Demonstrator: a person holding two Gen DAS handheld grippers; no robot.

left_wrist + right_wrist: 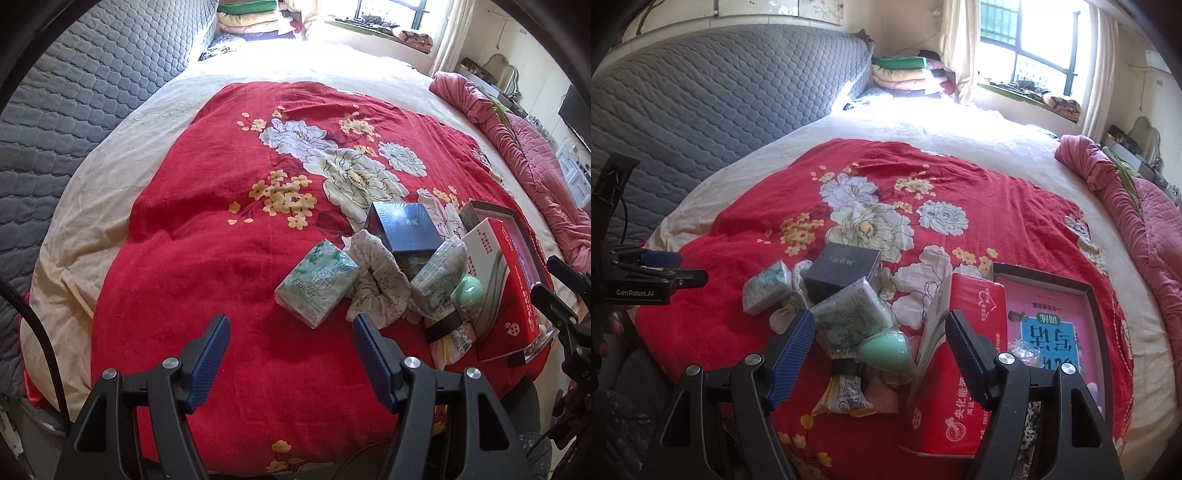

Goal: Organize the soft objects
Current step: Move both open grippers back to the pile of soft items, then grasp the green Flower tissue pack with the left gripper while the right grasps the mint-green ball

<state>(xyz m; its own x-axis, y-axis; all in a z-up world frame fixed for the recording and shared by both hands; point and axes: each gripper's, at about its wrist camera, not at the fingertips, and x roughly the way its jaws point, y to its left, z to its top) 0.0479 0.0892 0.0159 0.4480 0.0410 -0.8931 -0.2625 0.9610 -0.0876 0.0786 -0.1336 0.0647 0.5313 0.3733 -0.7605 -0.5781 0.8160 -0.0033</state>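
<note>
Both tongs hang wide open and empty over a bed spread with a red floral blanket; the left gripper hovers above bare blanket just short of a green-printed tissue pack, while the right gripper sits over the thick of the heap, its jaws framing a second tissue pack and a mint-green egg-shaped sponge.

The soft things lie bunched at the near right of the blanket: the two packs, a crumpled floral cloth between them, the sponge, and a yellow sachet nearest the edge; a dark blue box rests partly on the cloth.

For the pick at hand, a low approach seems wise, each gripper closing across a pack's short side and squeezing lightly so the wrapper does not slip; the left pack looks the clearer target, being free of neighbours.

As for containers, a shallow open tray on the right holds a pink booklet; a red carton leans against it, contents unseen.
</note>
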